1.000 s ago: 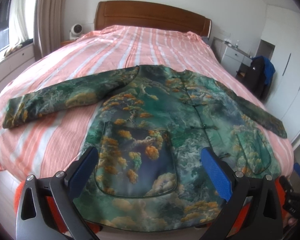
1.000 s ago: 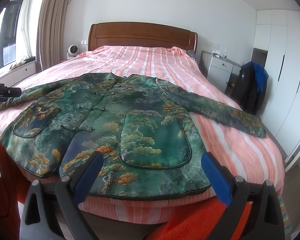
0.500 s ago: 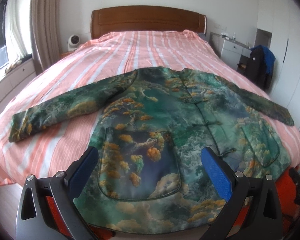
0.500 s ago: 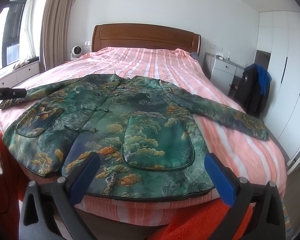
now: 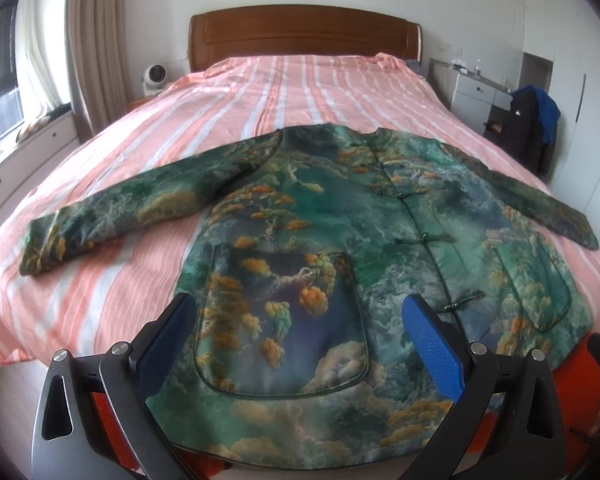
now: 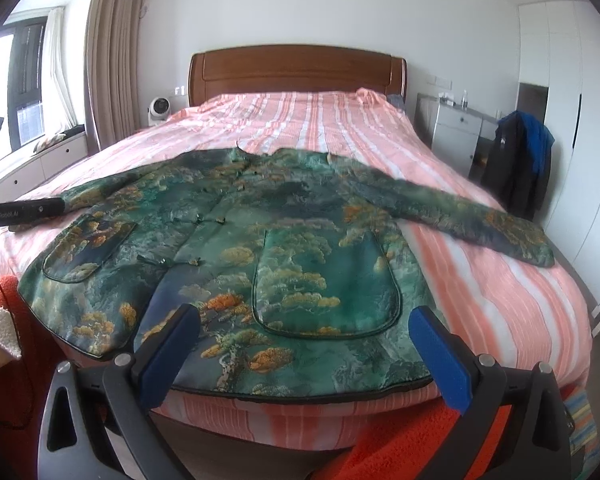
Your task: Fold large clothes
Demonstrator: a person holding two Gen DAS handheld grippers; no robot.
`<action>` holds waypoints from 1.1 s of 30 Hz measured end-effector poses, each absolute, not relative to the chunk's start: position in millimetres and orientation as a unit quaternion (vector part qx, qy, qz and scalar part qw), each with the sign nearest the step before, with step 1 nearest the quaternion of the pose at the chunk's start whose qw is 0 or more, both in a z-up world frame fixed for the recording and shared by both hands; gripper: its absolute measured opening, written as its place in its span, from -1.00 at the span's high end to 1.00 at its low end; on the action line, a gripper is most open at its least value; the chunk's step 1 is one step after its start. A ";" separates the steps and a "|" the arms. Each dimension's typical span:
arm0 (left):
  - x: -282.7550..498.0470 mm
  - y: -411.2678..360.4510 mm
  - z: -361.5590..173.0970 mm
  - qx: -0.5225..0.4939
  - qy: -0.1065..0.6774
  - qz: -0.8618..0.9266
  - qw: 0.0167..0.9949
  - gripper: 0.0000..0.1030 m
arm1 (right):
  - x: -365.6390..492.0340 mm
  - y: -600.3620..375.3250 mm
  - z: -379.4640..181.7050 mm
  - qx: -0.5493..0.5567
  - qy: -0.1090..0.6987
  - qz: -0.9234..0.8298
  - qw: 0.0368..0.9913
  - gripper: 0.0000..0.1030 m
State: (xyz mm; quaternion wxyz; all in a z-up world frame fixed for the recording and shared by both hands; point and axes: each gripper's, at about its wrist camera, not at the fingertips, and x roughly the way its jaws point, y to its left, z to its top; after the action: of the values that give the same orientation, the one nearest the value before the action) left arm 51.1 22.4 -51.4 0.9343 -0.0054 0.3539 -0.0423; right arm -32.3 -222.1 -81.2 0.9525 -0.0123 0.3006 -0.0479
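on the pink striped bed (image 5: 300, 92) lies a flat green printed satin jacket (image 5: 340, 240). both claws, left claw (image 5: 300, 344) and right claw (image 6: 304, 344), gape empty; the slick cloth may slip from a shallow pinch.

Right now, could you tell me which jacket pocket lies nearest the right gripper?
The pocket directly ahead of the right gripper; the other pocket lies further left.

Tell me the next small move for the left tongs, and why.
Probably carry the left tongs out to the cuff of the jacket's left-lying sleeve and close on it. The jacket lies flat, buttoned and unfolded on the striped bed, both sleeves spread wide, and both tongs hang open at the hem holding nothing. The right tongs could mirror this.
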 end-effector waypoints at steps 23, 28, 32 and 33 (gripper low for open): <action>66.9 28.8 -65.5 0.026 0.382 0.006 0.924 -0.99 | 19.9 -286.8 -68.0 0.075 0.353 -0.087 0.929 -0.99; 66.6 28.2 -69.5 0.038 0.387 0.008 0.921 -0.99 | 19.4 -280.5 -76.5 0.079 0.359 -0.077 0.927 -0.99; 64.6 34.5 -72.1 0.032 0.389 0.010 0.921 -0.99 | 26.5 -302.6 -75.9 0.118 0.355 -0.042 0.927 -0.99; 64.1 36.4 -72.4 0.029 0.389 0.010 0.921 -0.99 | 29.3 -313.4 -73.3 0.125 0.348 -0.038 0.928 -0.99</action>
State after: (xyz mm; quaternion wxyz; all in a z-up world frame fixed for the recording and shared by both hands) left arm 64.1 36.4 -72.4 0.9207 0.0295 0.3890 0.0100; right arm 29.3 -313.4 -73.3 0.9285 0.1253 0.3476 -0.0380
